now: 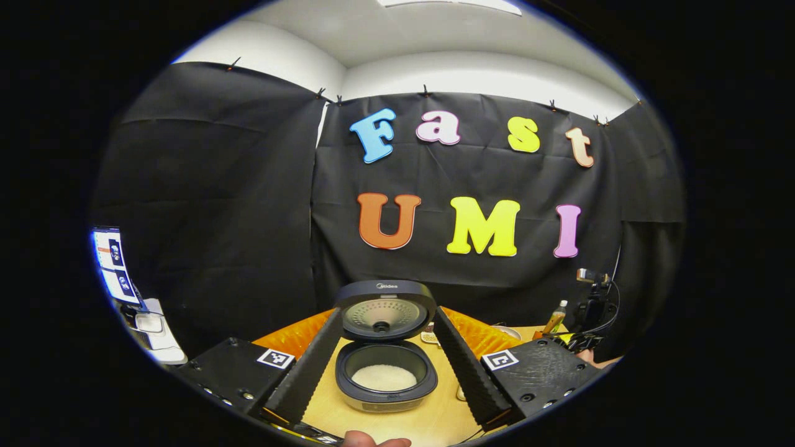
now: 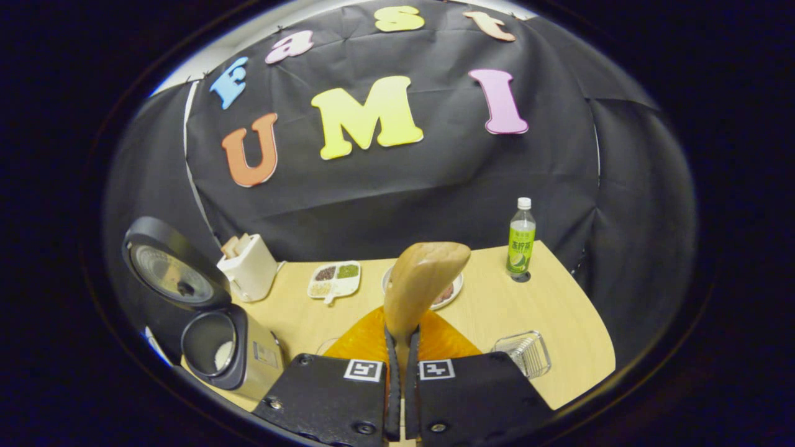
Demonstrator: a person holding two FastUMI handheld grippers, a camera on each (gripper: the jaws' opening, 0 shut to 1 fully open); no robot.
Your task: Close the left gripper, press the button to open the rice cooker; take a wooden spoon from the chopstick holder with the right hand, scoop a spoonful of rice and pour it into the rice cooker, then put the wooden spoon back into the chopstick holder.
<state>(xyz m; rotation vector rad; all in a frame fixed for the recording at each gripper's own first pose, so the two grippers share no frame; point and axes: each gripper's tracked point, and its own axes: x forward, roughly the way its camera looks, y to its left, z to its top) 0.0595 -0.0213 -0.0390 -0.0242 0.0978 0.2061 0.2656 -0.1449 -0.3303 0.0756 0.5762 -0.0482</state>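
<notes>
A: left gripper (image 1: 385, 372) status?
B: fingers spread wide, nothing between them; rice cooker (image 1: 385, 379) sits dead ahead, framed in the gap; lid (image 1: 385, 310) stands upright behind the pot; white rice (image 1: 384, 377) lies in the bottom of the inner pot.

A: right gripper (image 2: 402, 347)?
B: fingers pinched narrow on the handle of the wooden spoon (image 2: 422, 279); both press on it; the bowl of the spoon rises up and forward from the tips, tilted slightly right; can't tell if anything is in the bowl, I see its back.

A: where's the cooker from that side?
B: in the right gripper view, low and to the left of the fingers, lid open, pot mouth facing the camera; some rice visible inside.

A: chopstick holder (image 2: 249, 266)?
B: white box ahead and left of the right gripper, just beyond the cooker; wooden pieces stick out of its top.

A: anything else on the table (image 2: 559, 310)?
B: divided dish (image 2: 335, 279) of grains ahead, slightly left; a plate (image 2: 456, 290) directly behind the spoon, mostly hidden; green bottle (image 2: 520, 239) upright ahead right; clear container (image 2: 525, 352) near right of the fingers; orange cloth (image 2: 366, 338) just beyond the fingertips.
</notes>
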